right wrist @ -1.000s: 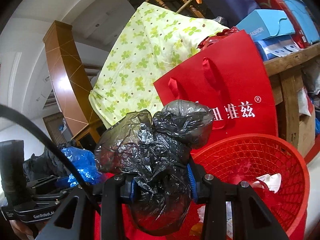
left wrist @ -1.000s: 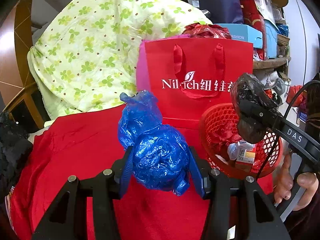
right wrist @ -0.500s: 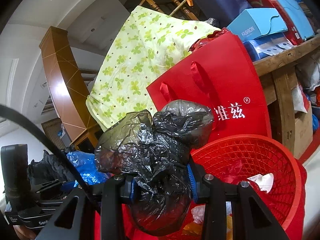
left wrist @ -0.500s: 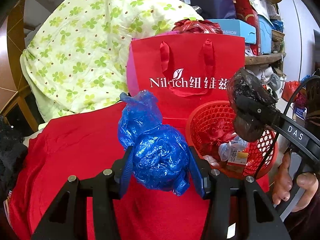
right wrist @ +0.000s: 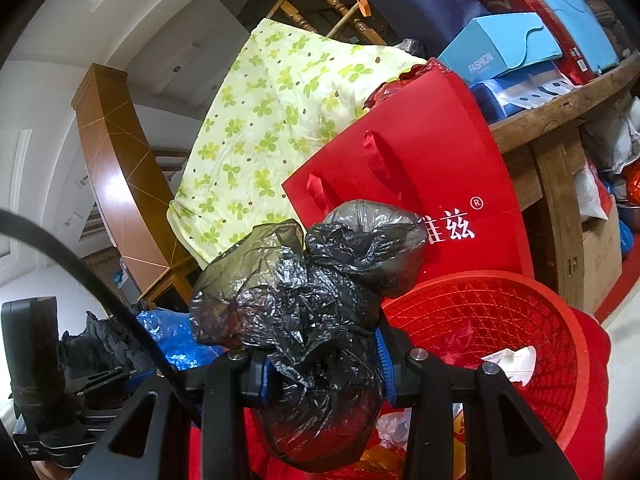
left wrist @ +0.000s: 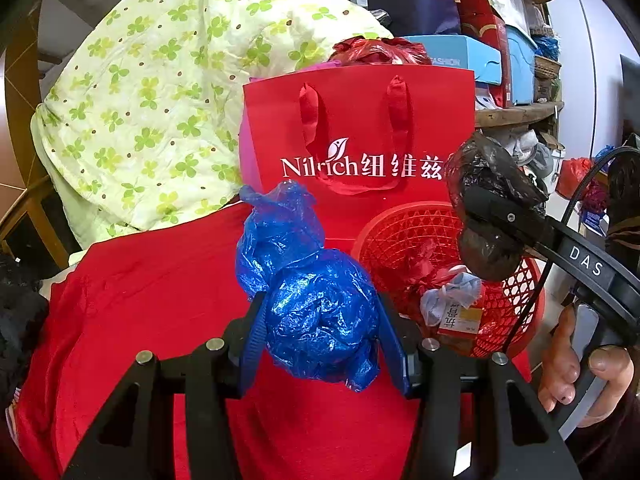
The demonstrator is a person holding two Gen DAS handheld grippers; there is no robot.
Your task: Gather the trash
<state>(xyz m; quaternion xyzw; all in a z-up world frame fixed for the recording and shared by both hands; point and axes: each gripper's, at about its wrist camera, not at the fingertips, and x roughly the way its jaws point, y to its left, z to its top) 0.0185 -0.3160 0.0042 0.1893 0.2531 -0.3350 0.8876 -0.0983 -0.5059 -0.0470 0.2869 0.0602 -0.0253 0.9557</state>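
My left gripper (left wrist: 324, 336) is shut on a crumpled blue plastic bag (left wrist: 316, 304), held over a red cloth (left wrist: 160, 320) just left of a red mesh basket (left wrist: 516, 304). My right gripper (right wrist: 324, 364) is shut on a crumpled black plastic bag (right wrist: 316, 312), raised at the basket's (right wrist: 500, 320) near rim. In the left wrist view that black bag (left wrist: 484, 200) hangs over the basket's right side, with a hand (left wrist: 576, 356) on the handle. The basket holds red wrapping, a pale wad and a labelled packet (left wrist: 456, 316).
A red paper gift bag (left wrist: 360, 152) stands right behind the basket. A green-flowered quilt (left wrist: 160, 100) is draped at the back left. A wooden shelf (right wrist: 560, 96) at the right carries blue and red boxes. A black heap (left wrist: 16, 312) lies at the left edge.
In the left wrist view the basket and gift bag have shifted left and nearer to the blue bag. The right gripper stays over the basket, and both grips are unchanged.
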